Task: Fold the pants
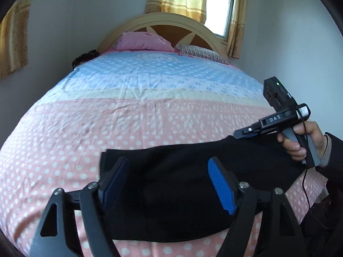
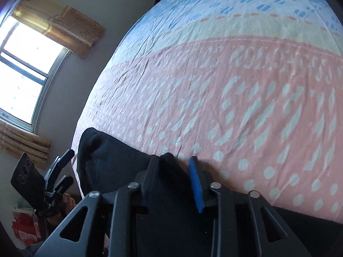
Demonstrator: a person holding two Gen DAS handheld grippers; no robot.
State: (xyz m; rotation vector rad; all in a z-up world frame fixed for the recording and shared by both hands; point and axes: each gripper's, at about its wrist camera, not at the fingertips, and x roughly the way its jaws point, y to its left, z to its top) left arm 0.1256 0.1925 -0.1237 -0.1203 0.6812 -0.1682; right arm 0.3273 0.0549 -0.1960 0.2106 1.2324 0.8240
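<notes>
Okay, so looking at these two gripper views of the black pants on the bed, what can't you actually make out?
- Pants, left wrist view: the near edge hides behind the left gripper; black cloth shows no fold lines.
- Right gripper, left wrist view: side-on, its gap unreadable.
- Right gripper, right wrist view: black cloth lies between the fingers; whether it is pinched is unclear.
- Dark object beside the headboard: too small to identify.

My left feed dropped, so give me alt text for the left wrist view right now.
The left tongs hang open over black fabric pants lying flat near the foot of a pink polka-dot bedsheet. At right, the right hand holds the right tongs above the pants' far edge. Pillows lean against a headboard behind.
</notes>
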